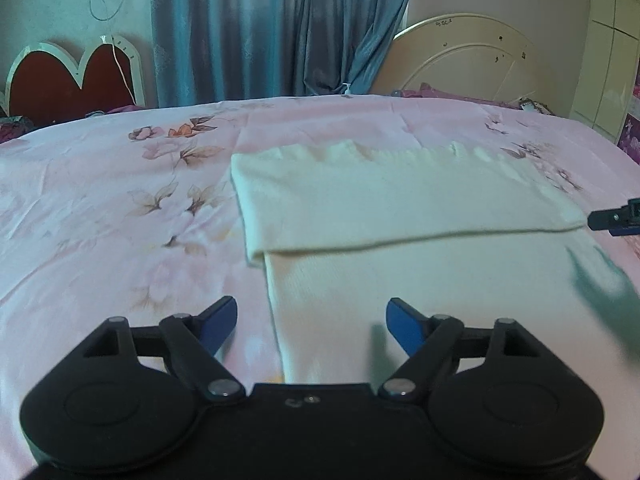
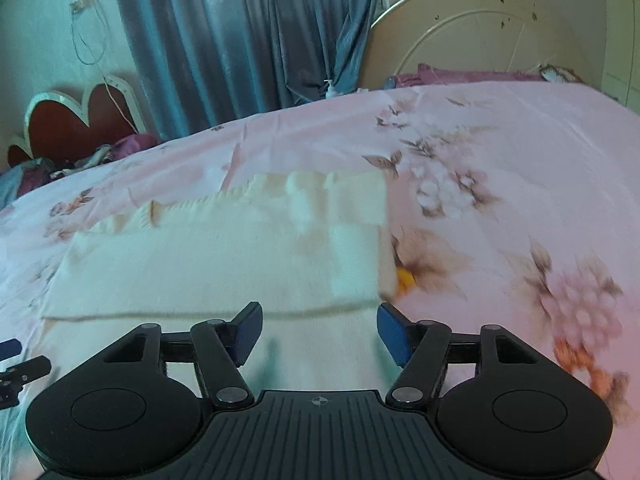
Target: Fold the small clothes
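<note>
A cream knitted garment (image 1: pixel 400 208) lies on the pink flowered bedspread (image 1: pixel 100 184), its far part folded back over the near part, with the fold's edge running across the middle. My left gripper (image 1: pixel 310 322) stands open above the garment's near left edge, nothing between its blue pads. In the right wrist view the same garment (image 2: pixel 224 256) shows its ribbed hem at the far side. My right gripper (image 2: pixel 319 330) is open over the near right part, holding nothing. The right gripper's tip (image 1: pixel 616 218) shows at the fold's right end in the left wrist view.
Blue curtains (image 1: pixel 280 28) hang behind the bed. A red heart-shaped headboard (image 1: pixel 72 80) stands at the far left and a round cream board (image 1: pixel 472 60) at the far right. Purple bedding (image 2: pixel 460 74) lies along the bed's far edge. The bedspread stretches wide to either side of the garment.
</note>
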A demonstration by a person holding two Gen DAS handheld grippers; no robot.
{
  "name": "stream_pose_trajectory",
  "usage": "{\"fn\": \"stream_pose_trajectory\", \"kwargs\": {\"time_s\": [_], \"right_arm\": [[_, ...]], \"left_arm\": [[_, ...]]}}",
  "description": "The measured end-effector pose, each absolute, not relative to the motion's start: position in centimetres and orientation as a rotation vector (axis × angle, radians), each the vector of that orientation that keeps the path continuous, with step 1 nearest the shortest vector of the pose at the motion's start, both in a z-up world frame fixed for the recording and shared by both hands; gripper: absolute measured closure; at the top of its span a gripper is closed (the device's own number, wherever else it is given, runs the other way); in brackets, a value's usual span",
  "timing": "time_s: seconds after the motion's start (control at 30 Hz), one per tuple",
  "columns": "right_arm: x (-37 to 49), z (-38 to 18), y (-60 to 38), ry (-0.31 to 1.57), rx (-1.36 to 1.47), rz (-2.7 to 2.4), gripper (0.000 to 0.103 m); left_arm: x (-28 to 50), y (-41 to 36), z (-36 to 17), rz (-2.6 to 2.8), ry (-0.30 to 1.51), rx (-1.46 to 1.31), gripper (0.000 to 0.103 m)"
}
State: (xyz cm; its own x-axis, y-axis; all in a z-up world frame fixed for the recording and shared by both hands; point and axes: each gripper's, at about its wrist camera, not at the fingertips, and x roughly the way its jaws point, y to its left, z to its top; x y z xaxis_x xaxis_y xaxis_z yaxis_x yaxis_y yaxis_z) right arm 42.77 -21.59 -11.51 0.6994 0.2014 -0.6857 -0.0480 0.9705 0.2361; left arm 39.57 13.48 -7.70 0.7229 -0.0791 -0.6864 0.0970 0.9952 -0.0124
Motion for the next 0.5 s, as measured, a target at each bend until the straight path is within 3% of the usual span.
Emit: {"fn": "stream_pose_trajectory", "kwargs": {"time_s": [0.5], "right_arm": [[25.6,-10.2,-28.7,0.8,0.25,0.237,0.043]], "left_arm": [[24.9,12.4,-6.1,-0.071,0.796,0.003,0.025]]}}
